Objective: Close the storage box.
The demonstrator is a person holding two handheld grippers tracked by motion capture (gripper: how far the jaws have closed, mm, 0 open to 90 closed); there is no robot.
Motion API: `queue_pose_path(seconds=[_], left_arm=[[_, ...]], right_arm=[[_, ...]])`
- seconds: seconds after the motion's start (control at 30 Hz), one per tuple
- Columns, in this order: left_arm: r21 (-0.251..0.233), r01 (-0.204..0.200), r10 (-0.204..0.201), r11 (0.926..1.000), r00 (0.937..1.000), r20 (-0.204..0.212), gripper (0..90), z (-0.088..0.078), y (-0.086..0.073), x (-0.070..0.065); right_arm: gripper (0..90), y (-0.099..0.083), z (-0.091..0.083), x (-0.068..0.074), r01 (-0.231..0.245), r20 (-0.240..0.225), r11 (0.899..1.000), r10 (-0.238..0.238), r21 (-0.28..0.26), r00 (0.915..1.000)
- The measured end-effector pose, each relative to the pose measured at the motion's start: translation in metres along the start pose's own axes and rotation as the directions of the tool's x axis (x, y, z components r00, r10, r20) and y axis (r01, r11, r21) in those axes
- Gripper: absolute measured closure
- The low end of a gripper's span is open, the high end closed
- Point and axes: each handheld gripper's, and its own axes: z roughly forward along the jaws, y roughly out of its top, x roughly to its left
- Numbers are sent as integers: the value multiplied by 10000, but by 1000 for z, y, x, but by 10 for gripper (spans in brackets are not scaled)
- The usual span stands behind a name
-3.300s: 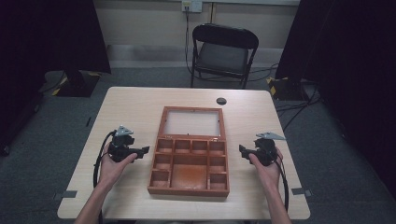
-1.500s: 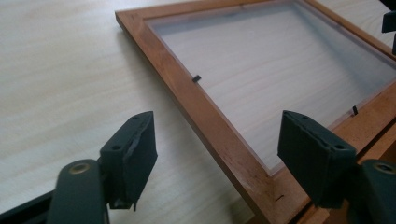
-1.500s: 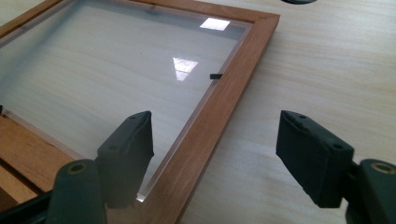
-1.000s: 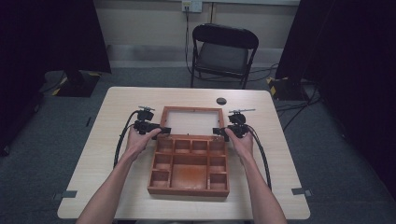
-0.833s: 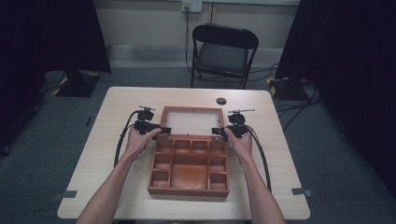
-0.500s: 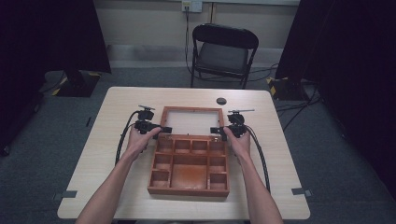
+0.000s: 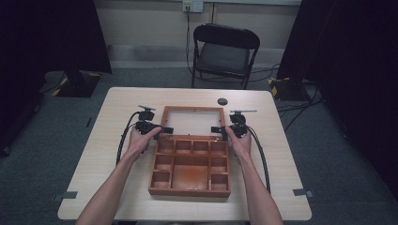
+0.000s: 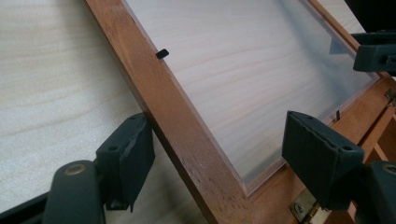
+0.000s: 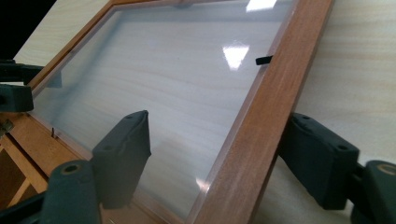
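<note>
The wooden box [image 7: 190,166] lies open near the middle of the table [image 7: 117,108], its compartmented tray toward the person and its glass-paned lid [image 7: 192,121] folded back flat on the tabletop beyond the hinges; the left gripper [image 7: 165,130] sits at the lid's left rail near the hinge end, and in the left gripper view its jaws straddle that rail [image 8: 177,116], one pad just beside the outer edge, the other over the glass with a clear gap, having just been closing; the right gripper [image 7: 216,130] mirrors it on the right rail [image 9: 261,126], the outer pad at or against the wood, the inner pad apart over the pane, likewise just closing; a small dark round object [image 7: 222,101] rests farther back on the table; a black folding chair [image 7: 224,51] stands behind it.
</note>
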Motion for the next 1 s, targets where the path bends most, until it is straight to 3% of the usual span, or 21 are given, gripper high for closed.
queue_pose_path(seconds=[0.27,1.0], left_arm=[[-252,-360,351,9990,9988,-339,299,-4,3,-6],[-958,-776,750,9924,9967,-306,357,-25,9,-14]], right_arm=[[294,4,-7,4,209,121,9990,-205,-406,9997],[329,13,-27,16,729,179,9911,-713,-1118,9973]])
